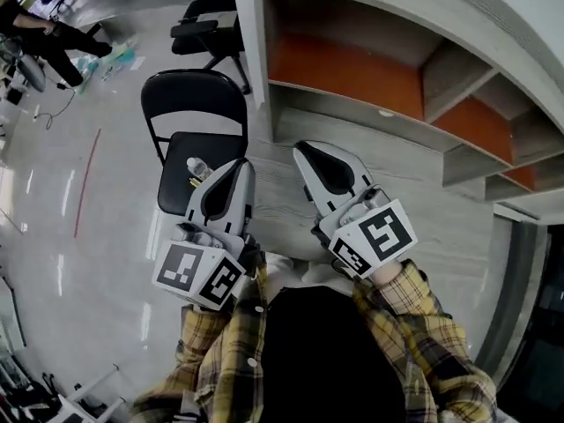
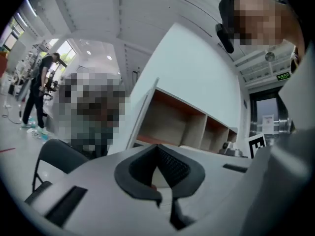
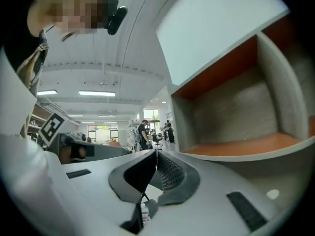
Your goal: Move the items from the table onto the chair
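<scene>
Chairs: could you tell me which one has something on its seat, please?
The black folding chair just beyond the left gripper: a small bottle lies on its seat. The office chairs stand farther back.

Chair (image 1: 194, 102): black folding type, padded seat and backrest, thin dark metal frame. Stands upright, seat level, just beside left end of table (image 1: 414, 192), backrest on far side. Two items on seat, approx. centre:
1. Small clear bottle (image 1: 198, 167), light cap; upright or lying cannot be told.
2. Small yellowish item (image 1: 192, 183), touching or just beside bottle, on near side; type not identifiable.

Seat's near right part is hidden. Table: light grey wood-grain top, extends right from chair.
</scene>
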Demonstrator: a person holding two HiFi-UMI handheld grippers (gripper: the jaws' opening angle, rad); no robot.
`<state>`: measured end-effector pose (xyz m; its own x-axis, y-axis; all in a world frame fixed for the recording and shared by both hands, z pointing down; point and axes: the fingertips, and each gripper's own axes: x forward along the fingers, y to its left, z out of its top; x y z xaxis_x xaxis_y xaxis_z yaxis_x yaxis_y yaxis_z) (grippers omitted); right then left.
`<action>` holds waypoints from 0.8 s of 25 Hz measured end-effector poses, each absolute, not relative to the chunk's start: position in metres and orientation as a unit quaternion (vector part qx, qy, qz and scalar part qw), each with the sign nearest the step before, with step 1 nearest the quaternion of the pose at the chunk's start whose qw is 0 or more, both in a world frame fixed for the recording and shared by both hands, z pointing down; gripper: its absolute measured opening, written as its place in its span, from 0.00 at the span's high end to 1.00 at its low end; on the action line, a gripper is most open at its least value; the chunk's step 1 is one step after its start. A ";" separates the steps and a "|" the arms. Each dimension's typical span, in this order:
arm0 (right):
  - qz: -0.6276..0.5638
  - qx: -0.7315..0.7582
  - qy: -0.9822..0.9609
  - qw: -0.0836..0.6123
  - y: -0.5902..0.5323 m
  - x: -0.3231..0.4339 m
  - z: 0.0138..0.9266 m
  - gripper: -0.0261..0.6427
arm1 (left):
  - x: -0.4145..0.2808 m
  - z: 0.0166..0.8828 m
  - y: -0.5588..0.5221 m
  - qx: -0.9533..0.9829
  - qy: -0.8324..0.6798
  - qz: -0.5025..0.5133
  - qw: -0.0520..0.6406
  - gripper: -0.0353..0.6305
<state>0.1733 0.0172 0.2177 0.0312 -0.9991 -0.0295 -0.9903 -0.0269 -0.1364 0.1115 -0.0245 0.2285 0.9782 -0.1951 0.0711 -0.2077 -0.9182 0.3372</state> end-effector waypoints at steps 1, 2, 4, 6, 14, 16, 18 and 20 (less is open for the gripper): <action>-0.033 -0.728 0.682 0.056 0.034 0.181 0.215 0.93 | 0.125 0.228 -0.015 0.981 -0.079 0.022 0.174 0.94; -0.030 -0.737 0.673 0.051 0.050 0.188 0.212 0.93 | 0.137 0.226 -0.005 0.983 -0.061 0.024 0.174 0.94; -0.023 -0.752 0.658 0.038 0.077 0.202 0.210 0.93 | 0.159 0.224 0.012 0.984 -0.034 0.024 0.173 0.94; -0.025 -0.770 0.637 0.027 0.104 0.214 0.214 0.93 | 0.178 0.224 0.029 0.984 -0.007 0.026 0.173 0.94; -0.070 -0.828 0.556 0.034 0.189 0.247 0.250 0.93 | 0.220 0.237 0.081 0.980 0.073 0.052 0.175 0.94; -0.075 -0.833 0.546 0.040 0.195 0.248 0.253 0.93 | 0.222 0.240 0.087 0.979 0.087 0.058 0.176 0.94; -0.076 -0.836 0.542 0.039 0.196 0.248 0.255 0.93 | 0.223 0.241 0.090 0.976 0.104 0.057 0.183 0.94; -0.075 -0.835 0.545 0.032 0.195 0.248 0.256 0.93 | 0.227 0.241 0.092 0.973 0.121 0.055 0.188 0.94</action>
